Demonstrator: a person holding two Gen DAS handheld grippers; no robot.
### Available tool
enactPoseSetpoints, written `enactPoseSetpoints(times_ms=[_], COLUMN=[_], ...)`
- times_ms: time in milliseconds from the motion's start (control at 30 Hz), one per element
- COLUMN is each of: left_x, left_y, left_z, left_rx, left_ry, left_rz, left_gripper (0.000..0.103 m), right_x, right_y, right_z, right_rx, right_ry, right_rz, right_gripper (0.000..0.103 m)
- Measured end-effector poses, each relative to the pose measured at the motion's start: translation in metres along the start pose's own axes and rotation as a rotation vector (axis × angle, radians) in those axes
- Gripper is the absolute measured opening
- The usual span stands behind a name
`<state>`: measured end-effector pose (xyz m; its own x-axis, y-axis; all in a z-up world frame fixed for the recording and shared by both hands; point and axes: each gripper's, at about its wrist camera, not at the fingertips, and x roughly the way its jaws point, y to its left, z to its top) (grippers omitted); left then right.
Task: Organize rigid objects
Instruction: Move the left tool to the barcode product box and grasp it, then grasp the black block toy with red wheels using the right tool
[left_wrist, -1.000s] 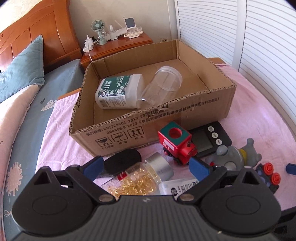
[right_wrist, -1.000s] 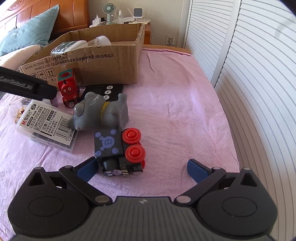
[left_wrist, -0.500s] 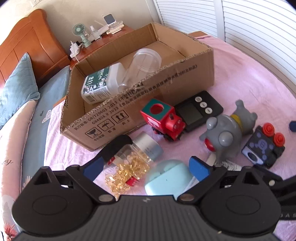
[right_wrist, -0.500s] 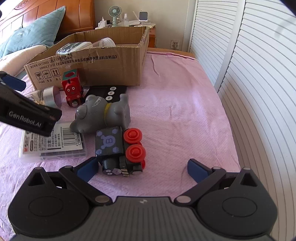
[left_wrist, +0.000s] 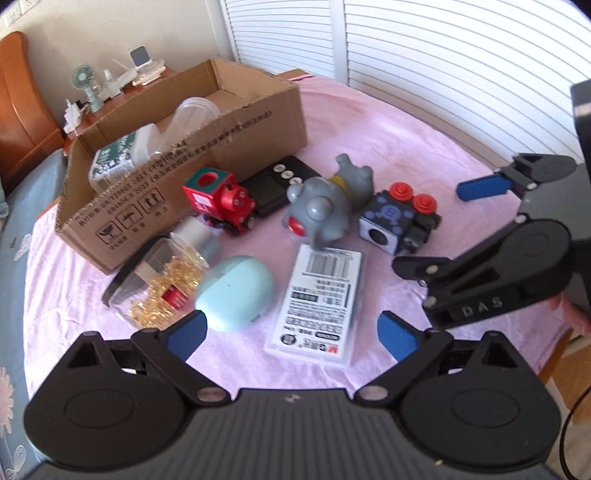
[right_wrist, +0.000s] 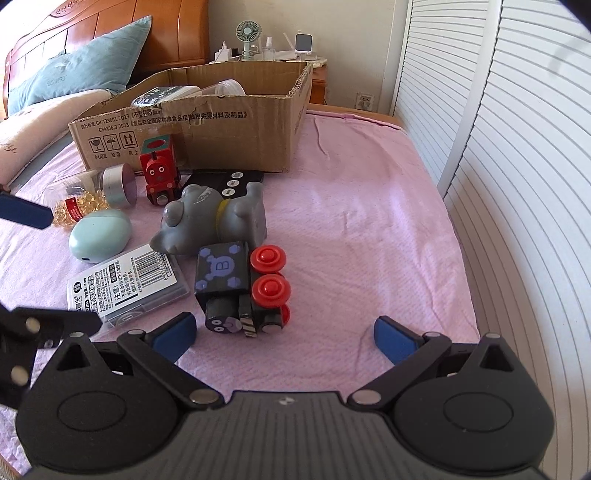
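A cardboard box stands on the pink sheet with a white bottle and a clear jar inside. In front lie a red toy train, a black timer, a grey toy dog, a dark block train with red wheels, a capsule jar, a mint case and a flat labelled box. My left gripper is open above the flat box. My right gripper is open just before the block train.
White louvred doors line the right side. A wooden headboard, blue pillow and a nightstand with a small fan sit behind the box. Bare pink sheet spreads to the right of the toys.
My left gripper has pulled back and swung right, bringing the mint case, flat box and right gripper into its view. The right gripper has barely shifted.
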<state>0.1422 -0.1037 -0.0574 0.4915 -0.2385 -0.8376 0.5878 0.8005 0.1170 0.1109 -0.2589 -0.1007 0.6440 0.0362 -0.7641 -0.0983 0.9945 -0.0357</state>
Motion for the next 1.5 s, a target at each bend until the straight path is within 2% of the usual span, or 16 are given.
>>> enactPoseSetpoints(times_ms=[100,167,267,467,567,733,867,1000,1333,1500], left_x=[0.004,0.007,0.014,0.017,0.015,0.008,-0.007,-0.017,-0.003,-0.003], left_y=[0.001,0.004,0.009,0.009,0.007,0.015,0.031,0.04,0.031,0.035], left_z=[-0.008,-0.011,-0.014,-0.014,-0.013,-0.026,-0.048,-0.067,-0.052,-0.053], left_rx=[-0.015,-0.032,-0.051,-0.031,-0.019,-0.033,-0.069,-0.071,-0.052,-0.077], left_ry=[0.014,0.013,0.014,-0.046,-0.071,-0.06,-0.038,-0.034,-0.075,-0.082], left_rz=[-0.049,-0.085,-0.116,-0.145,-0.149,-0.14,-0.161,-0.148,-0.13,-0.125], left_gripper=[0.092,0.08,0.076,0.073,0.057,0.057,0.057,0.057,0.059,0.058], right_x=[0.0,0.0,0.0,-0.001,-0.001,-0.001,0.0,0.001,0.006,0.009], right_y=[0.0,0.0,0.001,0.0,-0.001,-0.001,0.0,0.004,0.012,0.019], right_z=[0.0,0.0,0.0,-0.003,-0.005,-0.004,-0.002,0.0,0.004,0.006], right_rx=[0.001,0.001,0.001,-0.006,-0.012,-0.008,0.001,-0.01,-0.04,-0.112], right_ry=[-0.001,-0.001,-0.003,-0.019,-0.028,-0.025,-0.023,-0.019,-0.025,-0.048], right_rz=[-0.001,-0.002,-0.002,0.005,0.009,0.006,-0.004,0.004,0.032,0.099], right_gripper=[0.103,0.103,0.103,0.103,0.103,0.103,0.103,0.103,0.103,0.103])
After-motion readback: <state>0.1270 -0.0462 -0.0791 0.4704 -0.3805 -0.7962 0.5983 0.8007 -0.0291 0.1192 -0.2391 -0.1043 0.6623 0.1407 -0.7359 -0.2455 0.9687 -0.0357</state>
